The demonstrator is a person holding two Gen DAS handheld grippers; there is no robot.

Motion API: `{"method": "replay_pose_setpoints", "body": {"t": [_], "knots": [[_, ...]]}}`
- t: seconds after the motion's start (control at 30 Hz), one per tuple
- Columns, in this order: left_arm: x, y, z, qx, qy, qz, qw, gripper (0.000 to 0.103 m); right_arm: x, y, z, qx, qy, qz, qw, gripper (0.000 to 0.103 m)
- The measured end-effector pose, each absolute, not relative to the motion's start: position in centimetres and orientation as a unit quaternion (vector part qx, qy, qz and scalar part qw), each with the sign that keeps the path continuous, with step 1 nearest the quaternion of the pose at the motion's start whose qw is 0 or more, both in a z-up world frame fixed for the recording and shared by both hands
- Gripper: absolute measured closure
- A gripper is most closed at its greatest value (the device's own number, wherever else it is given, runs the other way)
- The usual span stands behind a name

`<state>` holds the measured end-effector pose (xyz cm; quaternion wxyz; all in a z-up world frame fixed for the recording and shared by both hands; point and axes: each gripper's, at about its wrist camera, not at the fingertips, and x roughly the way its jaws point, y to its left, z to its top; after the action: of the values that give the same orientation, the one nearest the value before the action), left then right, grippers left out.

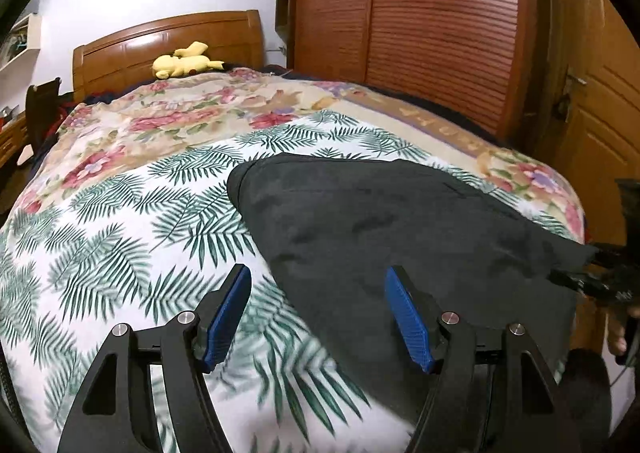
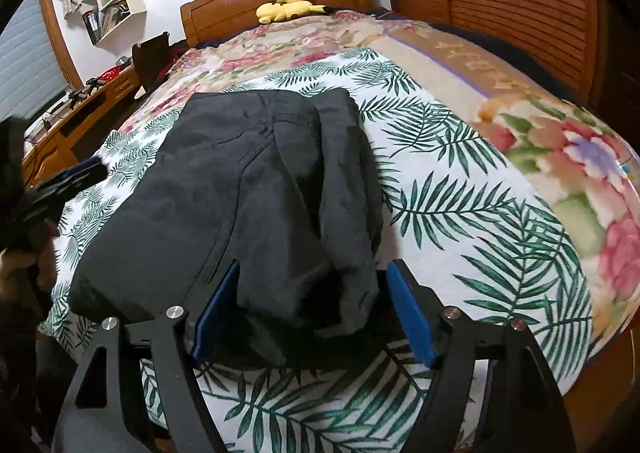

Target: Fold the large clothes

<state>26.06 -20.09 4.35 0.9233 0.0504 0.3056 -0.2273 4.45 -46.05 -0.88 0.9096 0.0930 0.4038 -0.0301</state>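
left tongs (image 1: 318,313) wide open, right tongs (image 2: 314,309) straddling garment (image 2: 248,193)

One dark garment (image 2: 248,189), two grippers (image 1: 318,313) (image 2: 314,313), one yellow plush toy (image 1: 186,61).

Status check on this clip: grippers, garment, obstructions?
Left gripper open, empty. Right gripper open, jaws straddling the near end of the dark garment, partly folded on the leaf-print sheet. Nothing obstructing.

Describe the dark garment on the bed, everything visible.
The dark garment is charcoal, soft-looking fabric with visible seams, lying partly folded and rumpled on the palm-leaf sheet. Its near end bunches between the open fingers of the right gripper, though contact is unclear. The left gripper is open at its edge.
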Motion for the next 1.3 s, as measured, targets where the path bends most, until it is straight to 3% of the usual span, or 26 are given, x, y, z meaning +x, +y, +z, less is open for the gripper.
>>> {"method": "replay_pose_setpoints", "body": {"t": [0.57, 0.73, 1.0, 1.3], "knots": [[38.7, -24.2, 3.2, 0.039, 0.369, -0.198, 0.907, 0.032, 5.0, -46.1, -2.4, 0.079, 0.398, -0.027, 0.913, 0.024], [40.7, -24.9, 1.2, 0.028, 0.412, -0.198, 0.889, 0.028, 5.3, -46.7, -2.6, 0.101, 0.406, -0.02, 0.908, 0.022], [41.3, -25.0, 0.9, 0.014, 0.418, -0.197, 0.887, 0.026, 5.5, -47.1, -3.1, 0.119, 0.407, -0.007, 0.905, 0.022], [41.2, -25.7, 1.3, 0.027, 0.417, -0.218, 0.882, 0.061, 6.6, -47.6, -3.8, 0.152, 0.417, 0.017, 0.896, 0.022]]}}
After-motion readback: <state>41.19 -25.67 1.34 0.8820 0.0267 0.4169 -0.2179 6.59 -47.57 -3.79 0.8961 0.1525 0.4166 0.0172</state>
